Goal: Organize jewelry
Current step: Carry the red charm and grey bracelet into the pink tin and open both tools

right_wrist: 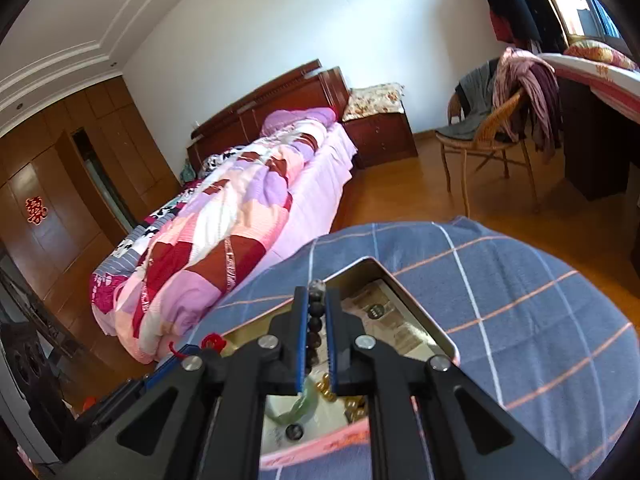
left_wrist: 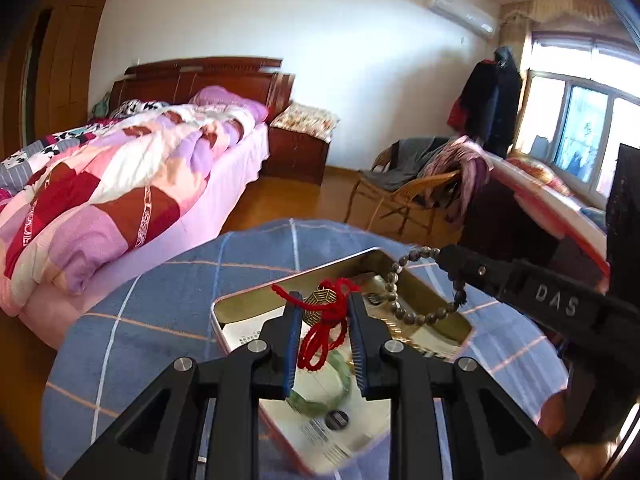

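Jewelry is on its way into a shiny metal tin (left_wrist: pixel 248 300) that sits on a round table with a blue checked cloth (left_wrist: pixel 168 288), low in the middle of both views. The left gripper (left_wrist: pixel 325 304) is closed on a red cord charm (left_wrist: pixel 326 320), which hangs between its blue pads over the tin, with a small gold tag at the knot. The right gripper (right_wrist: pixel 316 300) is closed tight on a dark bead bracelet (right_wrist: pixel 315 320); in the left wrist view it comes in from the right side, and the beads hang in a loop over the far corner of the tin. A green bangle (left_wrist: pixel 320 392) already lies inside the tin, and the right wrist view shows some small gold beads (right_wrist: pixel 326 390) near it. Things could go wrong from here, I think. The bead loop hangs close to the tin's edge, so it could catch on the rim or land half outside when let go. The red cord is loose and floppy, so it could snag on a pad and not drop. The two grippers are near each other, so they could bump, or the cord and beads could tangle.
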A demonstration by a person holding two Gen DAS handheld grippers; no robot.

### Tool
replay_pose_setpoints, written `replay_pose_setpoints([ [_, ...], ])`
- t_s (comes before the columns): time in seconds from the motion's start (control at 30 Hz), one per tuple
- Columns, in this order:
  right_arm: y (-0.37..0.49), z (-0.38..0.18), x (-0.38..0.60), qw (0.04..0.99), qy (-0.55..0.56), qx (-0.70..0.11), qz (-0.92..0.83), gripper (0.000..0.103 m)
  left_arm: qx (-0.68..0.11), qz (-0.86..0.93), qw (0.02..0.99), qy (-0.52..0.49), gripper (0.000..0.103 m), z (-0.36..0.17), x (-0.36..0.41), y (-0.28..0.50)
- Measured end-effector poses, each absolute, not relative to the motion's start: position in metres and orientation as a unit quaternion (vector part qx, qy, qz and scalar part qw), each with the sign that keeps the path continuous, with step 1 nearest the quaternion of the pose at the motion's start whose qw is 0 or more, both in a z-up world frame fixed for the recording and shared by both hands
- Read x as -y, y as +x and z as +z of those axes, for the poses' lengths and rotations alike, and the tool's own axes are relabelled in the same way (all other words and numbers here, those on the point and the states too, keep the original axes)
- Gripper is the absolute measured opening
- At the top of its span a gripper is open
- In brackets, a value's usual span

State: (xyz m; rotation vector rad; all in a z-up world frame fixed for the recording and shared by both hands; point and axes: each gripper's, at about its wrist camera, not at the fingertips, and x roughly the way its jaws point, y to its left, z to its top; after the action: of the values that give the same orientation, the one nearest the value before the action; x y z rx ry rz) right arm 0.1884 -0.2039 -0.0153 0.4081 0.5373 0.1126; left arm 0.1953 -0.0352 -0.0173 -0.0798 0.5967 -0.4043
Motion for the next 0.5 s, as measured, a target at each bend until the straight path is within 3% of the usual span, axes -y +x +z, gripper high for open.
replay_pose_setpoints([
  [0.23, 0.204, -0.043, 0.21, 0.931, 0.208, -0.295, 0.056, 0.013, -0.326, -0.159, 0.932, -0.006, 0.023, -0.037, 0.048, 0.21],
  [0.33, 0.201, -0.042, 0.214, 0.932, 0.212, -0.288, 0.053, 0.017, -0.335, -0.142, 0.931, 0.007, 0.023, -0.042, 0.053, 0.212],
  [0.37, 0.199, -0.042, 0.216, 0.932, 0.215, -0.287, 0.05, 0.023, -0.338, -0.134, 0.932, 0.014, 0.024, -0.044, 0.054, 0.213],
  [0.4, 0.198, -0.041, 0.218, 0.932, 0.219, -0.285, 0.05, 0.03, -0.34, -0.127, 0.931, 0.024, 0.027, -0.045, 0.056, 0.213],
  [0.43, 0.196, -0.04, 0.22, 0.932, 0.224, -0.279, 0.046, 0.047, -0.34, -0.125, 0.932, 0.028, 0.03, -0.046, 0.057, 0.214],
  [0.47, 0.192, -0.037, 0.222, 0.935, 0.226, -0.271, 0.038, 0.055, -0.338, -0.123, 0.932, 0.033, 0.042, -0.046, 0.058, 0.213],
  [0.5, 0.193, -0.036, 0.222, 0.936, 0.225, -0.268, 0.035, 0.055, -0.335, -0.121, 0.934, 0.037, 0.059, -0.046, 0.058, 0.212],
])
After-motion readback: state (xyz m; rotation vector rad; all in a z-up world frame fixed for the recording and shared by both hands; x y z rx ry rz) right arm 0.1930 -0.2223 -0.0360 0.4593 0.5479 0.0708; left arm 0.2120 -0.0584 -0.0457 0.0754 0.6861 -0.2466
